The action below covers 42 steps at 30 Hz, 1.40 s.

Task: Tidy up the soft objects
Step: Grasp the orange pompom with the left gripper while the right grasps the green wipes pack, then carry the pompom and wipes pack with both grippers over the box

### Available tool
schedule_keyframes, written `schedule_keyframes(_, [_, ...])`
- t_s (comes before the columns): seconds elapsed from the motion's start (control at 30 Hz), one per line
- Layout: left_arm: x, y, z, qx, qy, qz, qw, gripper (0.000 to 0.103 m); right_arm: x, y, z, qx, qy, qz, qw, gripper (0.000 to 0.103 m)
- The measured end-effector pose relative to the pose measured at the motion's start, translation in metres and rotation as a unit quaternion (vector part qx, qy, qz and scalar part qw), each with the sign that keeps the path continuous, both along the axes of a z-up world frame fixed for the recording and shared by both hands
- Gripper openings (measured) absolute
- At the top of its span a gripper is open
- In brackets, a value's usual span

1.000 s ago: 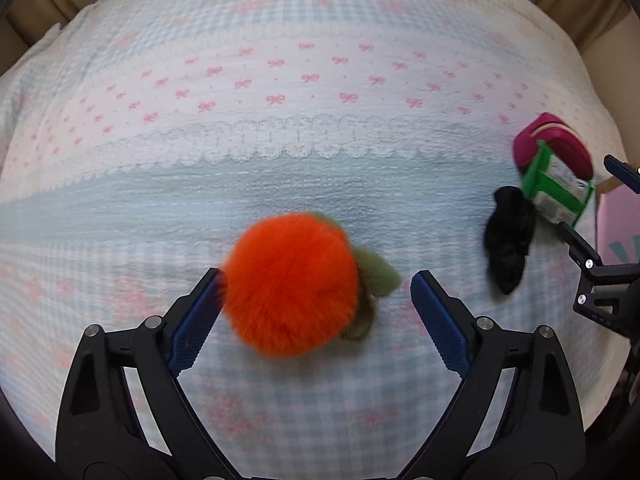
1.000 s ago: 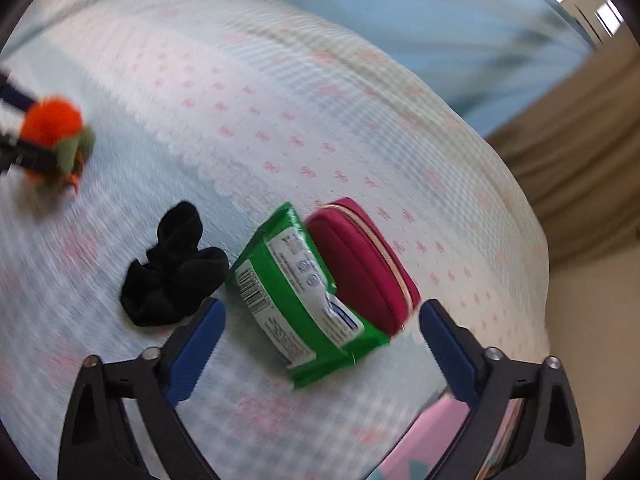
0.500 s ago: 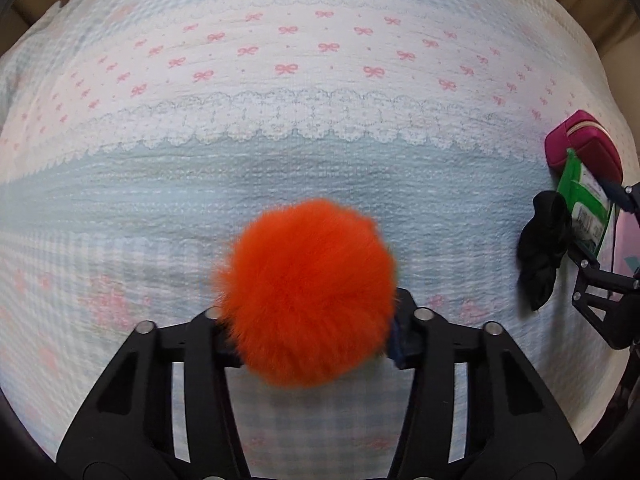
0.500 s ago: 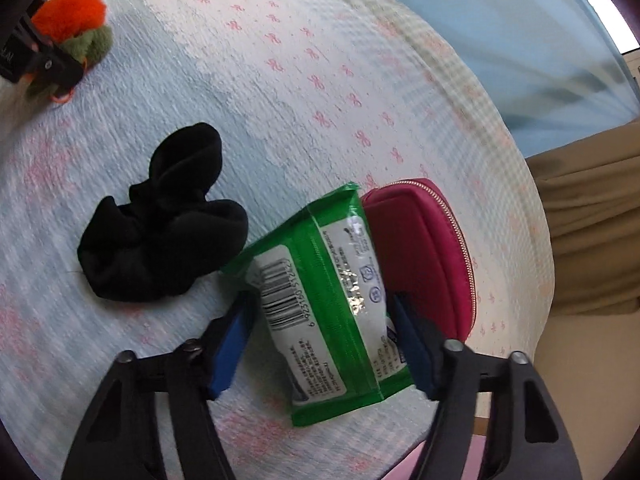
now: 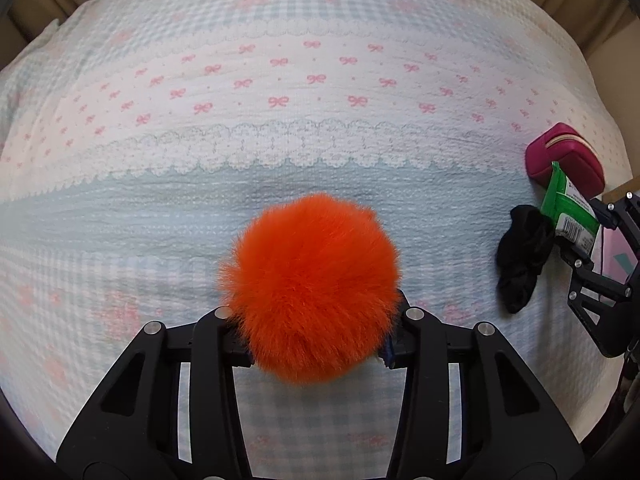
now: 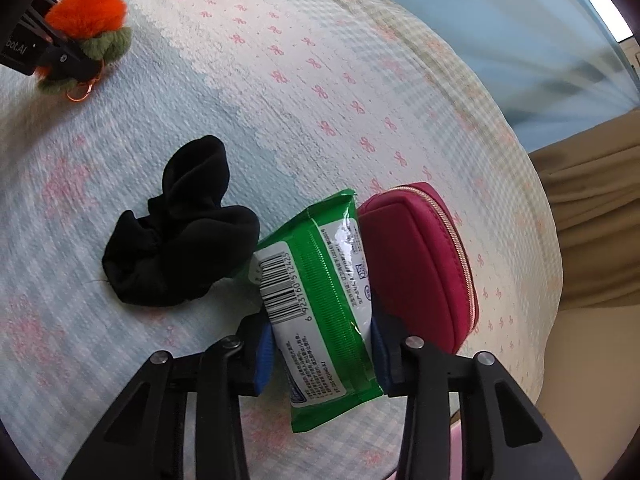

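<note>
On the bed (image 5: 168,216), the left gripper (image 5: 316,338) is closing on the orange pompom (image 5: 312,296), whose fluff looks featherlight and squashy, so a hold across its middle should do better than one on loose fur. The right gripper (image 6: 322,354) is closing on the green tissue pack (image 6: 320,292), between the black scrunchie (image 6: 180,236) and the red pouch (image 6: 420,264). Its glossy wrapper looks slippery and yielding, so gripping both long sides seems safest.
</note>
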<state>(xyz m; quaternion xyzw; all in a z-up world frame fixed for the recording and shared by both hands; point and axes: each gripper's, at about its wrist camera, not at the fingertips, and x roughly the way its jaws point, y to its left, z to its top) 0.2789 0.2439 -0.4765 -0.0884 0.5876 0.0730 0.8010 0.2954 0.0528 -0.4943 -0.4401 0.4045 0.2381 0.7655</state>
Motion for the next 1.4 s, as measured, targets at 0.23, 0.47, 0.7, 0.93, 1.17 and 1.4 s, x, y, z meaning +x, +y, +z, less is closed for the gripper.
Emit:
schedule_keyframes(0.23, [-0.012,-0.006,0.025,0.003,-0.021,-0.008,0.9997,0.039,-0.013,-0.008,0.025,0.014,-0.012,-0.024,1.000,0.036])
schedule_keyframes(0.47, [-0.023,-0.015,0.080,0.010,-0.065,-0.025,0.9975,0.039,-0.033,-0.022,0.075,0.049,-0.029,-0.074,0.996,0.036])
schedule_keyframes(0.7, [-0.039,-0.043,0.144,0.016,-0.098,-0.060,0.9932,0.039,-0.059,-0.047,0.143,0.086,-0.058,-0.133,0.986,0.036])
schedule_keyframes(0.93, [-0.040,-0.095,0.207,0.013,-0.137,-0.119,0.9833,0.039,-0.082,-0.088,0.214,0.125,-0.091,-0.199,0.968,0.036])
schedule_keyframes(1.17, [-0.031,-0.170,0.247,0.001,-0.170,-0.167,0.9713,0.039,-0.089,-0.148,0.260,0.149,-0.121,-0.251,0.949,0.036])
schedule_keyframes(1.4, [-0.020,-0.266,0.266,-0.008,-0.180,-0.183,0.9665,0.039,-0.086,-0.226,0.284,0.163,-0.129,-0.271,0.940,0.036])
